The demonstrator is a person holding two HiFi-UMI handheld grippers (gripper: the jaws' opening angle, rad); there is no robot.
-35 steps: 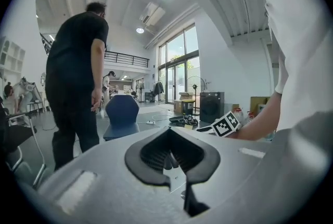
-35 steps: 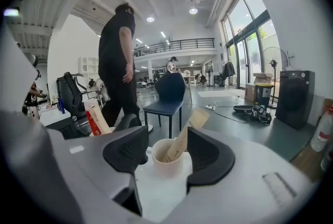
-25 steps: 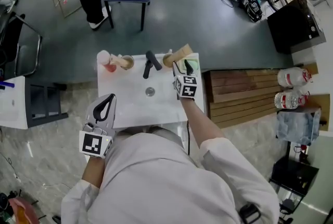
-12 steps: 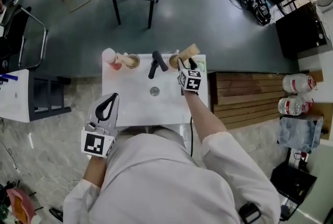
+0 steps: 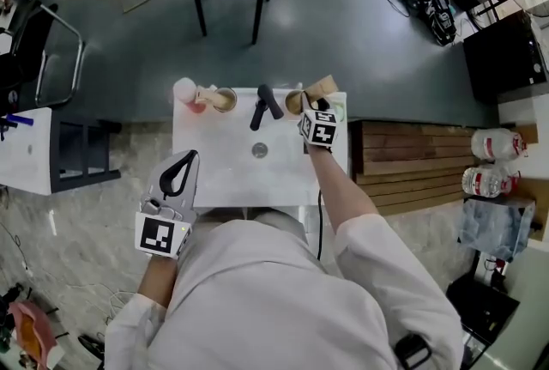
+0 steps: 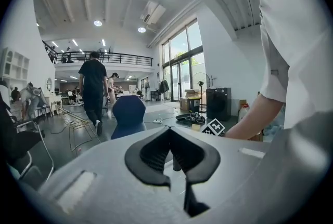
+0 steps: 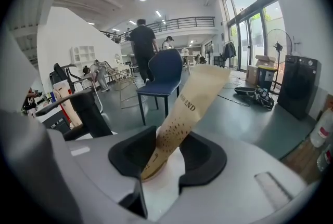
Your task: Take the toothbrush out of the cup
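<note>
The right gripper [image 7: 167, 158] is closing its still-parted jaws around the paper-wrapped toothbrush [image 7: 193, 106], which leans from a largely hidden cup [image 5: 294, 102] at the bench's [image 5: 223, 155] far edge. The left gripper [image 6: 171, 154], pressed together, hangs at the bench's near corner.

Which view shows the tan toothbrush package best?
Right gripper view: the tan toothbrush package fills the centre, between the closing jaws of the right hand-held gripper. The head view shows only its top. The left gripper view doesn't clearly show it.

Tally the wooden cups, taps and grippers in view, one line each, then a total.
Wooden cups: 2
Tap: 1
Grippers: 2 (left gripper shut; right gripper closing, with the wrapped toothbrush between its jaws)
Total: 5
</note>
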